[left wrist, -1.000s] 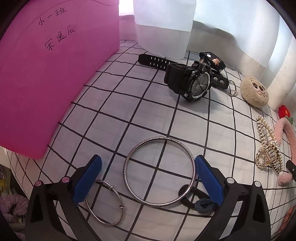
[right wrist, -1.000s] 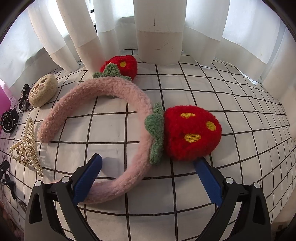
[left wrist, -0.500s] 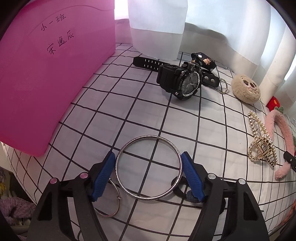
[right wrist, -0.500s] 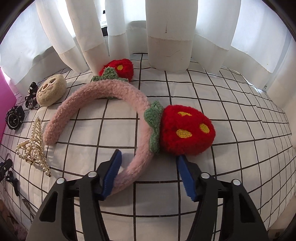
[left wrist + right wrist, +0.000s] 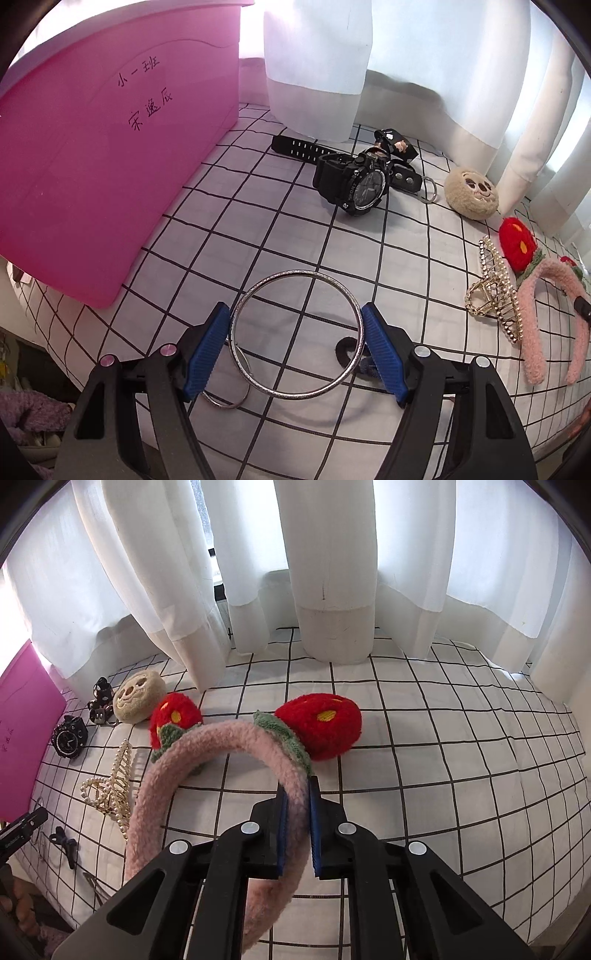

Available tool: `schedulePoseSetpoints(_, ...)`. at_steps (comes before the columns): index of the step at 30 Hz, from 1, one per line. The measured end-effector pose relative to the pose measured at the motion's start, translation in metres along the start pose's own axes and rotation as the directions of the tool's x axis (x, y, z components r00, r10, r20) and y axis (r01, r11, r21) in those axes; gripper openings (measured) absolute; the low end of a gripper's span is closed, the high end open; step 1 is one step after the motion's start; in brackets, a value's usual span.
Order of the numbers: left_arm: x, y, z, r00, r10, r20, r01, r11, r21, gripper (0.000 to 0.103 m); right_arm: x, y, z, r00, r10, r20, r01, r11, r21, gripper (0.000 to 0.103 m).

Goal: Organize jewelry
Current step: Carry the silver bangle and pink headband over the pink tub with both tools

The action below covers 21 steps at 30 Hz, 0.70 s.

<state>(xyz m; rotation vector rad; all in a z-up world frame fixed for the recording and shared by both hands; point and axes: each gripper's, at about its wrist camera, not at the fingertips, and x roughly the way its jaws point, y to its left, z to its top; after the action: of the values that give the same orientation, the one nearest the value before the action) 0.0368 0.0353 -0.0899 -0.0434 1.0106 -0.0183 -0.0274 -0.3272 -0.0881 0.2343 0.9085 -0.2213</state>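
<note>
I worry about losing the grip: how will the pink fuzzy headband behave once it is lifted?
Clamped in the closing right gripper, the pink headband probably keeps its arch: it looks stiff inside. Its plush likely compresses, so it may twist. The red strawberries could tip it sideways.

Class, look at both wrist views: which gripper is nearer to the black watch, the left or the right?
Left. The left gripper, clamped on the silver bangle, has the black watch just ahead. The right gripper, closing on the pink headband, sees it far to the side, beyond the pearl hair claw.
</note>
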Motion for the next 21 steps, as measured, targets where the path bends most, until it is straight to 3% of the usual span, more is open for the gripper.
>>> schedulePoseSetpoints(12, -0.062, -0.014, 0.019, 0.995, -0.043, 0.092, 0.04, 0.999, 0.03, 0.071, -0.059, 0.015, 0.028, 0.994, 0.052, 0.101, -0.044, 0.995, -0.089, 0.011)
schedulePoseSetpoints(21, -0.117, -0.005, 0.038, 0.981, -0.056, 0.184, 0.055, 0.998, 0.012, 0.07, -0.106, 0.045, 0.054, 0.968, 0.16, 0.194, -0.128, 0.978, -0.168, 0.011)
